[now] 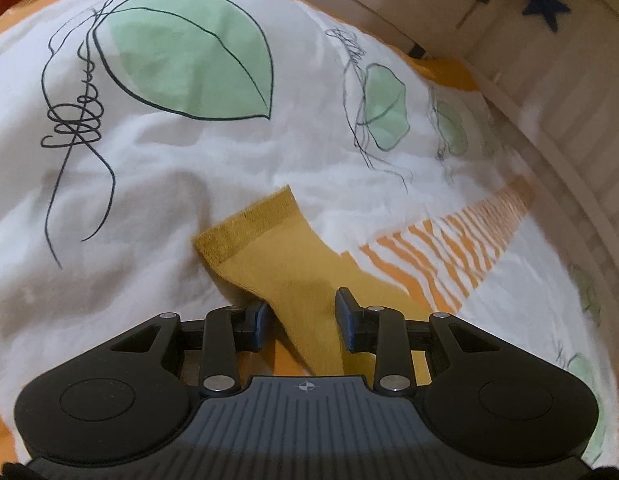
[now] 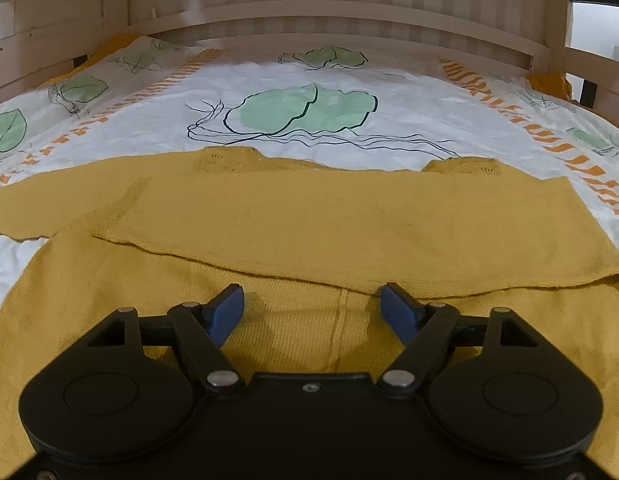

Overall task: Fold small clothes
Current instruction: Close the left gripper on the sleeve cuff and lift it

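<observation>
A mustard-yellow knit sweater (image 2: 269, 216) lies flat on the bed. One sleeve is folded across its body. In the left wrist view the other sleeve (image 1: 285, 264) stretches out on the sheet, ribbed cuff (image 1: 245, 224) at its far end. My left gripper (image 1: 303, 316) is open, with the sleeve passing between its fingers. My right gripper (image 2: 313, 312) is open and empty, low over the sweater's body near a vertical seam (image 2: 341, 332).
The bed sheet (image 2: 409, 100) is white with green leaf prints and orange striped bands. A wooden bed rail (image 2: 333, 20) runs along the far side, and it also shows in the left wrist view (image 1: 549, 128) at the right.
</observation>
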`<state>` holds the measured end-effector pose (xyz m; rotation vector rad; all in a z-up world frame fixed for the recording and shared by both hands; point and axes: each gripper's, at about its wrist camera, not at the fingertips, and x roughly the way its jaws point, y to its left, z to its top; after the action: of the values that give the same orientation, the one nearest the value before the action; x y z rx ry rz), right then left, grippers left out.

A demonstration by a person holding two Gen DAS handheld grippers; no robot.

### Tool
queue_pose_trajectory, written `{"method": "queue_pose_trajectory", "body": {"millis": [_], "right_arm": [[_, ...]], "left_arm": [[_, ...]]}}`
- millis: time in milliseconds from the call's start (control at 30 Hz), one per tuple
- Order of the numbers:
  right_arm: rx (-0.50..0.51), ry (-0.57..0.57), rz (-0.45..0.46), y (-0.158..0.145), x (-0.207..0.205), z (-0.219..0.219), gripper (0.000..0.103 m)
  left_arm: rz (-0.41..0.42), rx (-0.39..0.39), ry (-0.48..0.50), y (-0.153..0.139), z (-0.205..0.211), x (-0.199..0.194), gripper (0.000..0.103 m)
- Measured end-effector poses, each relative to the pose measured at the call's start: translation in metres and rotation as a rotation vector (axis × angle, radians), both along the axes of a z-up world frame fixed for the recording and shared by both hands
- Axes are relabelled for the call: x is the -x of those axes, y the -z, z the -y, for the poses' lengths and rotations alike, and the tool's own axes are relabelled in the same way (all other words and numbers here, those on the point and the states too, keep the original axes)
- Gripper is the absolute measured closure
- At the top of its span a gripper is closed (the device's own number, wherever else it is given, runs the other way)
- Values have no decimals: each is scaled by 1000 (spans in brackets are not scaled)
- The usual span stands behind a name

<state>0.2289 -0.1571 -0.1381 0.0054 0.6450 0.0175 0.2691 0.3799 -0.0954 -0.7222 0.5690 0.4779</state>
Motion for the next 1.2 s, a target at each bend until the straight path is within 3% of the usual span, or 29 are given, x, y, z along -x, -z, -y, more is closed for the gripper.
{"method": "queue_pose_trajectory", "body": {"millis": [33,100,400,633,833,1033,1200], "right_arm": [[0,0,1,0,0,0,24],[-3,1,2,1,0,0,24],[-16,-2,5,1,0,4,23],[-34,-4,2,0,-1,7,23],[-101,-23,-22,-6,-3,18,23],[-231,-34,-57,-24,-2,46,27],[-316,-7,-44,-38,13,78,27]], "left_arm": [[6,3,-13,0,-1,-1,73],[14,-25,-17,-2,2,-2,100],[86,-166,124,-58,48,2,100],[189,-293,359,-129,125,14,100],[267,-307,531,-168,199,17,100],[308,-286,663,-176,270,9,100],[315,-252,773,-158,334,-3,100]]}}
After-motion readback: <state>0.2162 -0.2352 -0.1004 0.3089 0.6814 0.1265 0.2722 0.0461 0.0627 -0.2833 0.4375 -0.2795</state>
